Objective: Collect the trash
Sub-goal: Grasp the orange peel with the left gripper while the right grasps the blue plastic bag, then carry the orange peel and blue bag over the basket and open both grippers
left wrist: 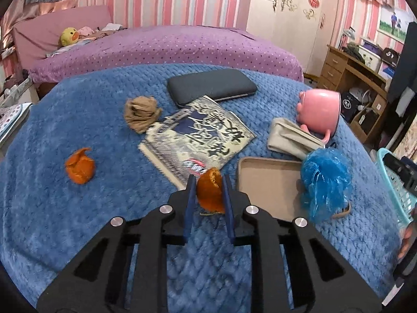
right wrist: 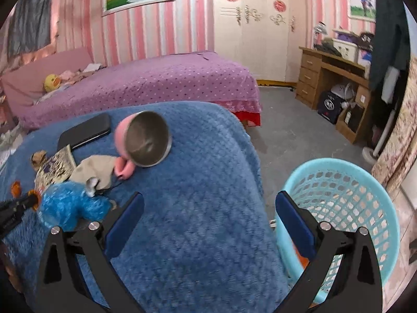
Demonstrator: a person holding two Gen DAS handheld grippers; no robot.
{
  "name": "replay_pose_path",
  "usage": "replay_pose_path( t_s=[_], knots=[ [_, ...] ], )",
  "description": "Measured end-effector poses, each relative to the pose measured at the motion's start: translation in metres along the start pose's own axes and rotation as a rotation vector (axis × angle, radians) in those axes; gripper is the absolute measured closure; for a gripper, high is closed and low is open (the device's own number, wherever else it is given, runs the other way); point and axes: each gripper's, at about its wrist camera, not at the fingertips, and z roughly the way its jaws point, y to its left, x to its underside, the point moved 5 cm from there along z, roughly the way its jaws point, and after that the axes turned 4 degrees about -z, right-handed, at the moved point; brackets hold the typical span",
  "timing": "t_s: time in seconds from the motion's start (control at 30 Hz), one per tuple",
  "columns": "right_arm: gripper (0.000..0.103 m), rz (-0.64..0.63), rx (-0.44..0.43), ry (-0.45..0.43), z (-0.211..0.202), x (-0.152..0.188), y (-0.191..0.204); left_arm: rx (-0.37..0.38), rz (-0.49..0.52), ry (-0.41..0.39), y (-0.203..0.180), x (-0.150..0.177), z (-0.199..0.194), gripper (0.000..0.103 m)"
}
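Peel is pinched in the left hand-held gripper above the blue worktop's near edge; right hand-held gripper gapes empty. Next, I'd judge: carry it to the basket off the right edge.

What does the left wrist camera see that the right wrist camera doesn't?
Only the left view shows the left claw pinching an orange peel piece, and the tan empty tray. Only the right view shows the open right claw and the whole turquoise plastic lattice basket. Both show the tipped pink mug and crumpled blue plastic bag.
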Motion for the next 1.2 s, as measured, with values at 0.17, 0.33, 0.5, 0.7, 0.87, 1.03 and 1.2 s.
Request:
replay_pose_path(
  t_s=[0.17,0.33,0.5,0.7,0.87,1.03,1.2],
  knots=[
    [0.005,-0.052,-0.077,-0.006,-0.008,0.004,0.04,-0.04,0.004,-0.031,0.021,0.002,-0.022,0.085],
    [0.005,-0.12,-0.154,-0.018,-0.019,0.009,0.085,-0.109,0.012,-0.047,0.058,0.007,-0.036,0.085],
    [0.005,-0.204,-0.189,-0.01,-0.014,0.011,0.128,-0.142,-0.053,-0.025,0.091,0.01,-0.035,0.085],
    [0.028,-0.236,-0.244,0.063,0.005,0.019,0.149,-0.145,-0.086,-0.006,0.104,0.013,-0.03,0.085],
    [0.077,-0.243,-0.296,0.071,0.007,0.024,0.149,-0.148,-0.075,-0.011,0.101,0.013,-0.029,0.085],
    [0.08,-0.216,-0.28,0.006,-0.015,0.016,0.121,-0.131,-0.101,-0.024,0.097,0.011,-0.036,0.085],
    [0.08,-0.174,-0.247,-0.015,-0.027,0.011,0.076,-0.125,-0.101,-0.043,0.086,0.007,-0.04,0.085]
  ],
)
